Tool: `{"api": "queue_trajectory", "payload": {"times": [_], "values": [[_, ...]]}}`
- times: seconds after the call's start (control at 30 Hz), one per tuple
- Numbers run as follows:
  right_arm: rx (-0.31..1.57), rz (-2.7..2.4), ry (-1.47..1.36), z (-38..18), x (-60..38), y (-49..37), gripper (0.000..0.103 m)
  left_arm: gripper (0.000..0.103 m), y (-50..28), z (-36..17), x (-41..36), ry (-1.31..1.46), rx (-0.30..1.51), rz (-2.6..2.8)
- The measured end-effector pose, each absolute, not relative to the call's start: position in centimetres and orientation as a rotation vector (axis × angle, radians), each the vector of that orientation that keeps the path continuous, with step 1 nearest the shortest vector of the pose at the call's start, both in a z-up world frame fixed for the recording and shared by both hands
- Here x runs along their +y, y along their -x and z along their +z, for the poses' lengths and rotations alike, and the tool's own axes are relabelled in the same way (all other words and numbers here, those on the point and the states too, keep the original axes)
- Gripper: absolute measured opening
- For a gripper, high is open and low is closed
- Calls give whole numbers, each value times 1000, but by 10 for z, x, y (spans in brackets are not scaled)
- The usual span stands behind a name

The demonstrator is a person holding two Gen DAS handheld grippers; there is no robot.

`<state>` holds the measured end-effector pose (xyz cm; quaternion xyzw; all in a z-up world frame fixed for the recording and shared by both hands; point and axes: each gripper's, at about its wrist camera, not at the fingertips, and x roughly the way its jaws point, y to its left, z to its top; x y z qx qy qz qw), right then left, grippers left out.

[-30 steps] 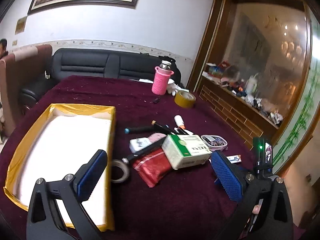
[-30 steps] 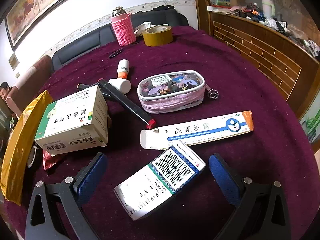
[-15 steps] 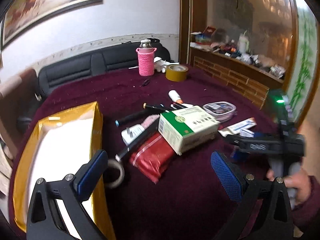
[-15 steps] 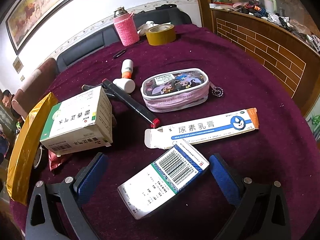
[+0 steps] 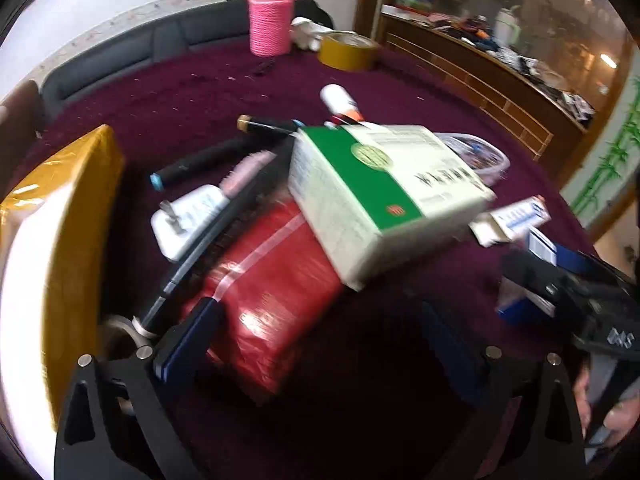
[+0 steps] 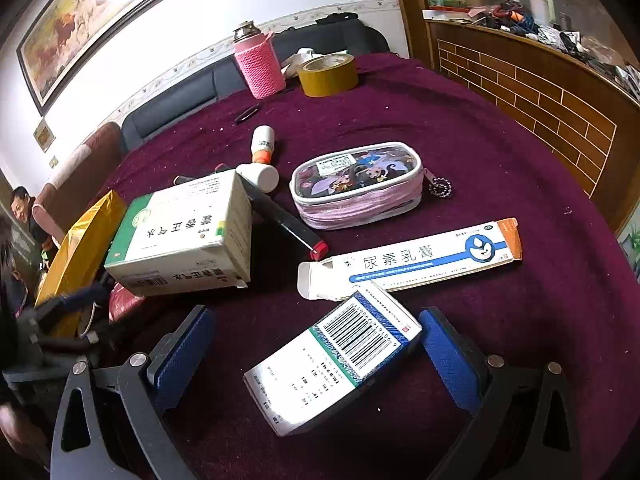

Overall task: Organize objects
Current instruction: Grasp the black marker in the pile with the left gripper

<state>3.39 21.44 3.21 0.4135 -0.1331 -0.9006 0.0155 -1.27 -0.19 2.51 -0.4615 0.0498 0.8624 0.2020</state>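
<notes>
A pile lies on the maroon table. In the left wrist view my open left gripper (image 5: 316, 340) is low over a red packet (image 5: 268, 280), with a green and white box (image 5: 380, 192) resting on the packet's far end. A white charger (image 5: 188, 216) and black pens (image 5: 200, 164) lie beside them. In the right wrist view my open right gripper (image 6: 316, 352) straddles a small barcode box (image 6: 336, 364), pads apart from it. A long white and blue ointment box (image 6: 412, 256) and a pink pencil case (image 6: 356, 184) lie beyond. The green and white box also shows in the right wrist view (image 6: 180, 236).
A gold-edged white tray (image 5: 48, 260) stands at the left. A pink-sleeved bottle (image 6: 256, 60) and a tape roll (image 6: 328, 72) stand at the table's far side. A black marker with a red tip (image 6: 288, 220) lies mid-table. A wooden counter (image 6: 540, 92) runs along the right.
My left gripper has moved forward and down, close over the red packet and green box. The right gripper has barely moved and still straddles the barcode box.
</notes>
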Motion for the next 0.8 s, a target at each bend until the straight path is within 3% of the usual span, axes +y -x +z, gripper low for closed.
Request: {"api": "queue_trajectory", "payload": {"times": [0.2,0.6,0.7,0.77,0.8], "values": [[-405,-2791,-1296,31,213,-33,103,91,-13,44,-3,1220,7,2262],[-430,-2796,-1293,31,216,-35,103,90,-3,55,-43,1209,48,2530],[-434,-2794,-1295,31,217,-35,103,74,6,46,-41,1254,85,2530],[-429,-2783,-1304,30,216,-34,103,54,13,41,-42,1291,101,2531],[-427,-2782,-1305,30,216,-34,103,51,19,41,-42,1310,105,2521]]}}
